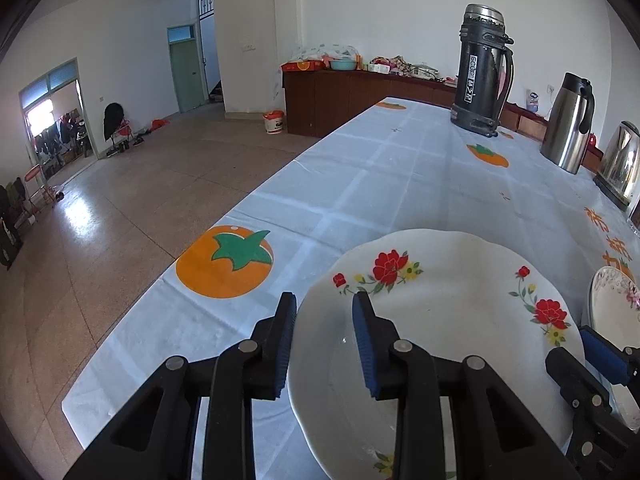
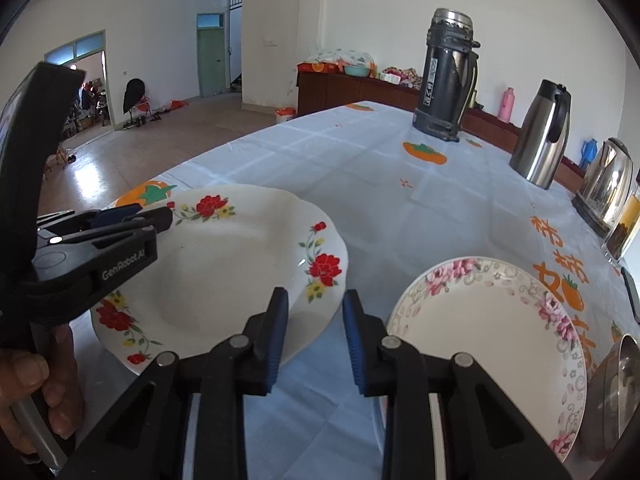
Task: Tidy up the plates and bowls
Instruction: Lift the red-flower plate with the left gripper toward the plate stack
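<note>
A large white plate with red flowers [image 1: 440,320] [image 2: 224,264] lies on the tablecloth. My left gripper [image 1: 324,298] [image 2: 156,216] is shut on that plate's left rim, one finger over the rim and the other outside and under it. A smaller plate with a pink floral border [image 2: 480,328] [image 1: 612,304] sits to the right. My right gripper [image 2: 315,294] [image 1: 588,344] hangs low over the strip of cloth between the two plates. Its jaws stand a narrow gap apart, and its pads [image 2: 354,336] press on nothing.
A steel bowl [image 2: 616,392] sits at the near right edge. Along the table's right side stand a glass jar [image 2: 624,224], a kettle [image 2: 604,184], a steel jug [image 2: 544,136] and a black thermos [image 2: 448,76]. A hand [image 2: 28,380] holds the left gripper's handle. The table [image 1: 224,340] ends at the left.
</note>
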{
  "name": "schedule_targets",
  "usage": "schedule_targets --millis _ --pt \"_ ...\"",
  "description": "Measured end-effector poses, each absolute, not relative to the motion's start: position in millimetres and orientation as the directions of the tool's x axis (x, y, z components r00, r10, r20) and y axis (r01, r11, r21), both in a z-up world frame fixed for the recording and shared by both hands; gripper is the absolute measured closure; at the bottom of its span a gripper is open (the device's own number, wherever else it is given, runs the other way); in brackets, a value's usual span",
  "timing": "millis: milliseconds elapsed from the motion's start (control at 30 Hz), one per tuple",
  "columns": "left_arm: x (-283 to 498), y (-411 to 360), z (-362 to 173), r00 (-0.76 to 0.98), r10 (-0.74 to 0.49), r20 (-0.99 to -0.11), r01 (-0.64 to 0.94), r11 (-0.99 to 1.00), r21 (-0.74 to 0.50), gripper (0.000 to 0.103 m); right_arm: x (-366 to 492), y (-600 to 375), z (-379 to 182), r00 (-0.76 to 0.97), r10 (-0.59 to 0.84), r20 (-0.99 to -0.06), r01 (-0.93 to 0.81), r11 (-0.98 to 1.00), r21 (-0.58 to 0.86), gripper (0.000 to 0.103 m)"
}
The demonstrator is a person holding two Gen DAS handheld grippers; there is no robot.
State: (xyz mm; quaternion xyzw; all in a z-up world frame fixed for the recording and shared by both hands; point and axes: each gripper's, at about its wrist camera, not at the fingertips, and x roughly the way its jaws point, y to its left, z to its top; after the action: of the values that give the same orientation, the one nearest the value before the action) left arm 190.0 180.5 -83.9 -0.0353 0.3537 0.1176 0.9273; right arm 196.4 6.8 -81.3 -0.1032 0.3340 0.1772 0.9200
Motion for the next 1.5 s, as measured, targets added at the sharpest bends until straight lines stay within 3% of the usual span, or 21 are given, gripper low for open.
schedule_targets --millis 900,1500 --pt "171.4 167.1 -69.6 0.805 0.209 -0.556 -0.229 0.973 0.033 0.071 169.1 -2.1 -66.5 0.818 0.247 -0.520 -0.345 0.933 -0.100 0.076" --pt "165.8 135.8 -65.7 0.818 0.186 -0.545 -0.209 0.978 0.021 0.071 150.2 -29.4 -61.3 0.843 0.218 -0.492 -0.288 0.955 -0.071 0.076"
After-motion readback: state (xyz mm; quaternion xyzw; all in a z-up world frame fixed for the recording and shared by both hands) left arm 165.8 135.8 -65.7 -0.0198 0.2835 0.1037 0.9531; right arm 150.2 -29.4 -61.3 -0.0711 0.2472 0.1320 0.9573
